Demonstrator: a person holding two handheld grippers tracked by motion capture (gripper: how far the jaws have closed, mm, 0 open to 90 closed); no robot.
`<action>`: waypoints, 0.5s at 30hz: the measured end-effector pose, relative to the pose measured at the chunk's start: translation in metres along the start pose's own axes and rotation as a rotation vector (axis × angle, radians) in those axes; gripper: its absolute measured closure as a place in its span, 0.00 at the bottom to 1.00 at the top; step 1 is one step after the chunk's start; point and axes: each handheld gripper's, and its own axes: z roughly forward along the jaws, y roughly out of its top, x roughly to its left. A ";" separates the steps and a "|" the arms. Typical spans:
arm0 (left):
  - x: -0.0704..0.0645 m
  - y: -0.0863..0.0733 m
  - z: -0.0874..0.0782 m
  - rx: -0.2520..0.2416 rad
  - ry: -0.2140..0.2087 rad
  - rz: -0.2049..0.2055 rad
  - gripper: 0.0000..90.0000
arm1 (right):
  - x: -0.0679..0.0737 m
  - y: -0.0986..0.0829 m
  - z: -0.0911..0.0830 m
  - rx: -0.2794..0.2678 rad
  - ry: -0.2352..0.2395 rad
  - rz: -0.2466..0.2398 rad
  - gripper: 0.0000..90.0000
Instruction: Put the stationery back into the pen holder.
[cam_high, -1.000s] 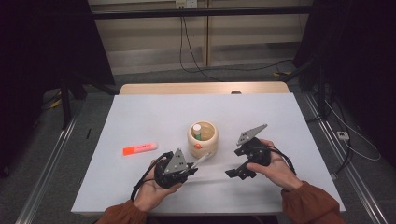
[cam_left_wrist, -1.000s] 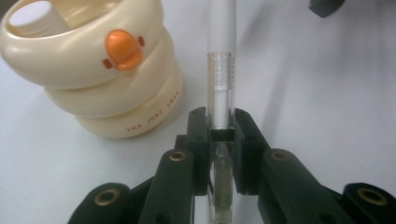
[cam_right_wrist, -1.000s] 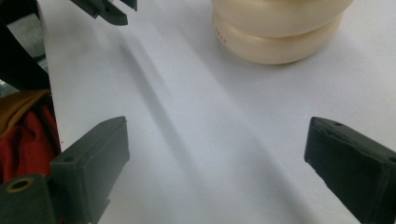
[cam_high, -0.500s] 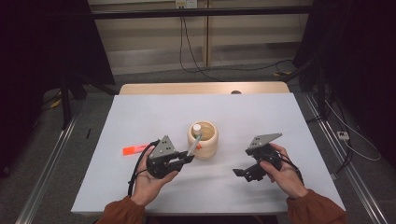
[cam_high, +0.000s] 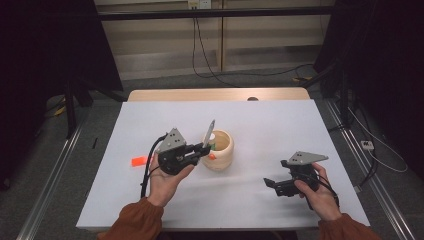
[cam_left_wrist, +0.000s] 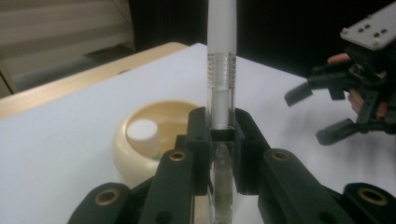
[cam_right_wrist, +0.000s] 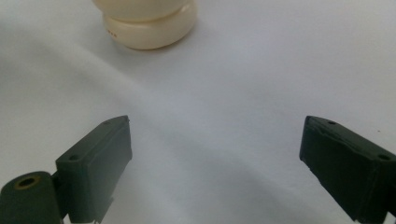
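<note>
The left tool (cam_left_wrist: 219, 140) is clamping a pen (cam_left_wrist: 221, 70) above the bowl (cam_high: 220, 150); the right tool (cam_right_wrist: 215, 172) is hovering with jaws apart over the worktop (cam_high: 280, 125).

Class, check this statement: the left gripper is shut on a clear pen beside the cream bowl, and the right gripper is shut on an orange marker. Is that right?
Not quite. The right gripper is open and holds nothing, as the right gripper view shows. The rest stands: the left gripper is shut on the clear pen beside the cream bowl.
</note>
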 end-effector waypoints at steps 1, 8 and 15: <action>0.000 0.002 0.001 -0.005 0.013 0.008 0.89 | 0.000 -0.002 -0.001 -0.010 -0.008 0.006 0.10; 0.005 0.008 0.016 -0.037 0.027 -0.023 0.89 | -0.004 -0.011 -0.011 -0.072 -0.041 0.025 0.10; 0.014 0.018 0.029 -0.078 0.049 -0.048 0.89 | -0.002 -0.020 -0.014 -0.091 -0.068 0.026 0.09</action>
